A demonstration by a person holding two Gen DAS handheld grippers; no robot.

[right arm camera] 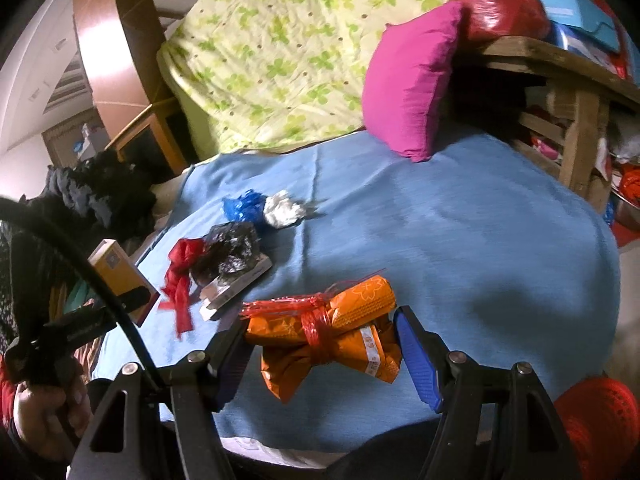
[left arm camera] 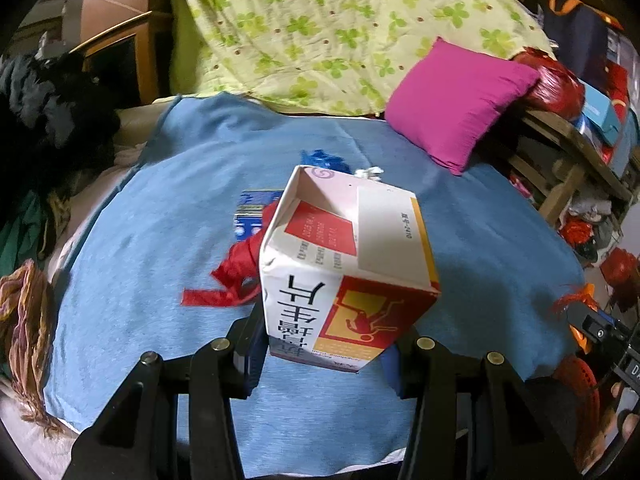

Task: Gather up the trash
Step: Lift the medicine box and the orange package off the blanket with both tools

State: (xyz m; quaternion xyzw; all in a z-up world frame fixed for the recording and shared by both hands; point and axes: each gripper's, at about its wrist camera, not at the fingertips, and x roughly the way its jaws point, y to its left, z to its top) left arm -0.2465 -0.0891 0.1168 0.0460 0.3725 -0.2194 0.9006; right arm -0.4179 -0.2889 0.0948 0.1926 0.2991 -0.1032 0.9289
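My left gripper (left arm camera: 324,356) is shut on a white, red and yellow carton (left arm camera: 344,264) and holds it above the blue blanket (left arm camera: 160,240). The carton also shows at the left of the right wrist view (right arm camera: 120,276). My right gripper (right arm camera: 320,344) is shut on an orange wrapper bundle (right arm camera: 332,336) tied with red string. On the blanket lie a red ribbon (right arm camera: 180,280), a black crumpled bag (right arm camera: 232,248) on a flat box (right arm camera: 236,284), a blue crumpled wrapper (right arm camera: 244,208) and a white crumpled paper (right arm camera: 284,210).
A magenta pillow (right arm camera: 412,80) and a green-patterned quilt (right arm camera: 280,48) lie at the back. A wooden shelf (right arm camera: 576,132) with bags stands at the right. Dark clothes (left arm camera: 48,108) pile up at the left. A red mesh basket (right arm camera: 600,420) sits low right.
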